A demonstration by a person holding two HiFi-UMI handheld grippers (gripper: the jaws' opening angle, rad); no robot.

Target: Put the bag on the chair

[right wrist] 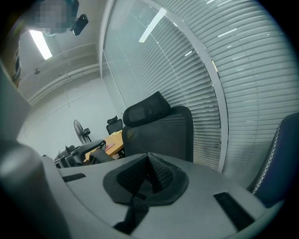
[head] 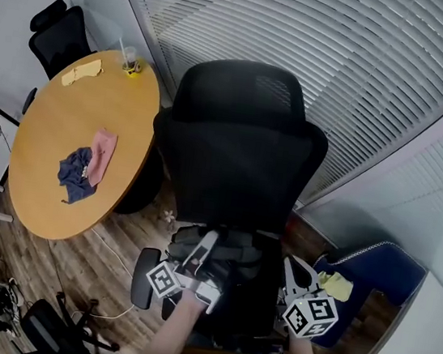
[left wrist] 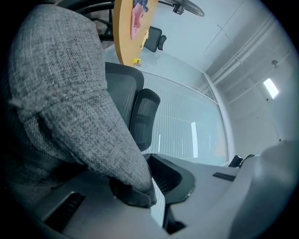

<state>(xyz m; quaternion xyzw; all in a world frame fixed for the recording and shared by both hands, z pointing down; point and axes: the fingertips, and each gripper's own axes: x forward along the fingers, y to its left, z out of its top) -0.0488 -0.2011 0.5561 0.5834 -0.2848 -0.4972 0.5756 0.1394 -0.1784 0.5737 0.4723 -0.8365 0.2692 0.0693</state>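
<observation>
A black mesh office chair [head: 236, 158] stands in the middle of the head view, its back toward the blinds. A grey fabric bag [head: 235, 257] lies on its seat, just in front of me. My left gripper [head: 205, 243] reaches onto the bag's left side. In the left gripper view the bag [left wrist: 60, 84] fills the left half, and the left gripper [left wrist: 149, 191] is shut on a fold of its fabric. My right gripper [head: 294, 271] hangs beside the seat's right edge, apart from the bag. In its own view the right gripper [right wrist: 148, 170] is shut and holds nothing, facing the chair [right wrist: 161, 126].
A round wooden table [head: 66, 118] stands to the left with a blue cloth [head: 76, 174] and a pink cloth [head: 104, 151] on it. A blue seat [head: 380, 272] sits at the right by the blinds. A second black chair [head: 57, 34] and floor cables are at far left.
</observation>
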